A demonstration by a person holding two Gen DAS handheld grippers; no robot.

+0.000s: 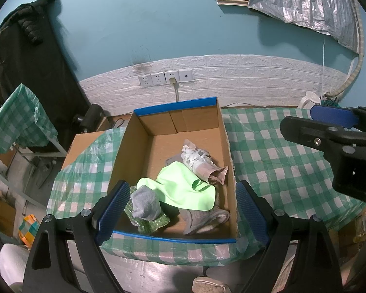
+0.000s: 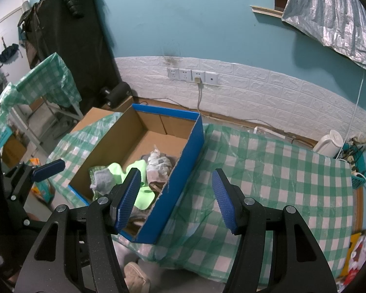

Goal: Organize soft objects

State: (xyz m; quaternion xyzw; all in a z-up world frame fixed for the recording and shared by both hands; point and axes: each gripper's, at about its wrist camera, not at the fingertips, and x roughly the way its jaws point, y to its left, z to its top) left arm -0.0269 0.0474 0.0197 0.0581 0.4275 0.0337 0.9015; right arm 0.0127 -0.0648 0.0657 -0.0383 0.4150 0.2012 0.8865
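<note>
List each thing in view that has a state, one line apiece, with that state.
Left claw: open, empty, above the box's near end.
Right claw: open, empty, over the box's right wall.
Cardboard box: open-topped, on the checked tablecloth.
Green cloth: crumpled, in the box.
Grey sock: bunched, in the box.
Wall socket: plug in it.

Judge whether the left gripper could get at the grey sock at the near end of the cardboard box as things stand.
Probably yes. The left gripper hangs over the open-topped box with jaws open and empty, and the grey sock lies uncovered on top, just ahead.
</note>
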